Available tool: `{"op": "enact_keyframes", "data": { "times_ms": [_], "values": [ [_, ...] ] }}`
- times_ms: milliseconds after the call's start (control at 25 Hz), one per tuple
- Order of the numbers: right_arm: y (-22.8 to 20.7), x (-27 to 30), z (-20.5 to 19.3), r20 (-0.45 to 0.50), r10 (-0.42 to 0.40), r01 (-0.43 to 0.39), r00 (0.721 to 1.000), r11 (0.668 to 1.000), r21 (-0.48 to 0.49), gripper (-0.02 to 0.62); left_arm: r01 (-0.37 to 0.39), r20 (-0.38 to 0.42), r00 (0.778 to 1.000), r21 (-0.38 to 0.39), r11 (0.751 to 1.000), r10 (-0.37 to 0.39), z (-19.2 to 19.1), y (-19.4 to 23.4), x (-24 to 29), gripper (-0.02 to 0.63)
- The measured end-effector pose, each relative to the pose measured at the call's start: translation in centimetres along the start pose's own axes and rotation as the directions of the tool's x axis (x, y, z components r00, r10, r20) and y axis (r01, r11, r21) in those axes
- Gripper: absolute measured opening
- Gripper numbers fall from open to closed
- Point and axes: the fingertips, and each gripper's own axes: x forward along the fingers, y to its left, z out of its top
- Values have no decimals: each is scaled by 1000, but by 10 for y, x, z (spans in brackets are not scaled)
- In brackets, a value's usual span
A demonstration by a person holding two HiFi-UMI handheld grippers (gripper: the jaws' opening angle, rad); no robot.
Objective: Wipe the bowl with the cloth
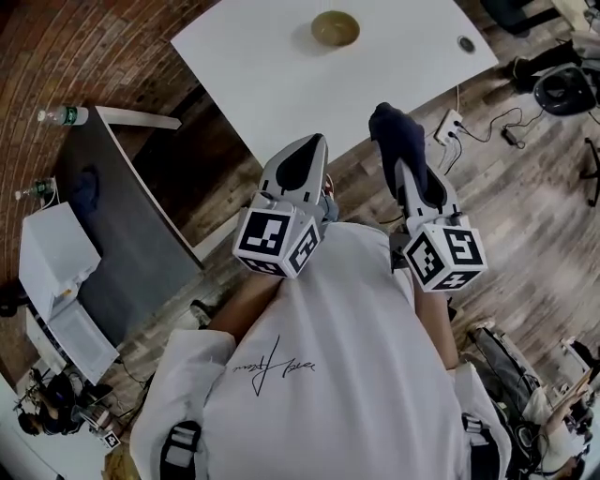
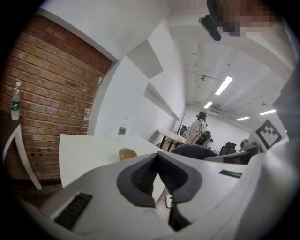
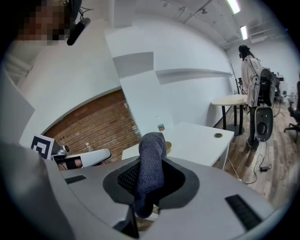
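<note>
Bowl (image 1: 335,28): brown, upright, toward far side of white tabletop (image 1: 272,84), well apart from both tools.
Cloth (image 3: 152,161): dark blue, clamped in right gripper (image 3: 149,187), bunched end sticking up past the tips.
Left gripper (image 2: 157,164): clenched, nothing between jaws.
Both held short of tabletop's near edge.

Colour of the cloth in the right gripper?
Dark navy cloth, clearest in the right gripper view.

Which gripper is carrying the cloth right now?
The right gripper: the dark blue cloth is clamped in its jaws. The left gripper is shut and empty.
</note>
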Motion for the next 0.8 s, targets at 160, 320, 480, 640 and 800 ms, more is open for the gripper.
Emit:
{"op": "enact_keyframes", "data": {
  "times_ms": [160, 320, 480, 640, 800],
  "values": [
    [8, 14, 10, 2, 9, -9, 1000, 1000, -26, 61, 6, 11, 1000, 1, 1000, -6, 9, 8, 3, 5],
    [11, 20, 17, -2, 22, -22, 1000, 999, -46, 61, 3, 22, 1000, -6, 1000, -2, 13, 12, 7, 5],
    [19, 40, 30, -1, 38, -38, 999, 997, -69, 61, -11, 29, 1000, -16, 1000, 11, 24, 29, 16, 5],
    [4, 58, 41, 2, 65, -64, 998, 995, -81, 61, -34, 31, 999, -12, 999, 34, 24, 32, 37, 5],
    [-13, 82, 53, -17, 104, -105, 994, 991, -84, 61, -83, 35, 996, -16, 996, 83, 31, 39, 62, 5]
  ]
}}
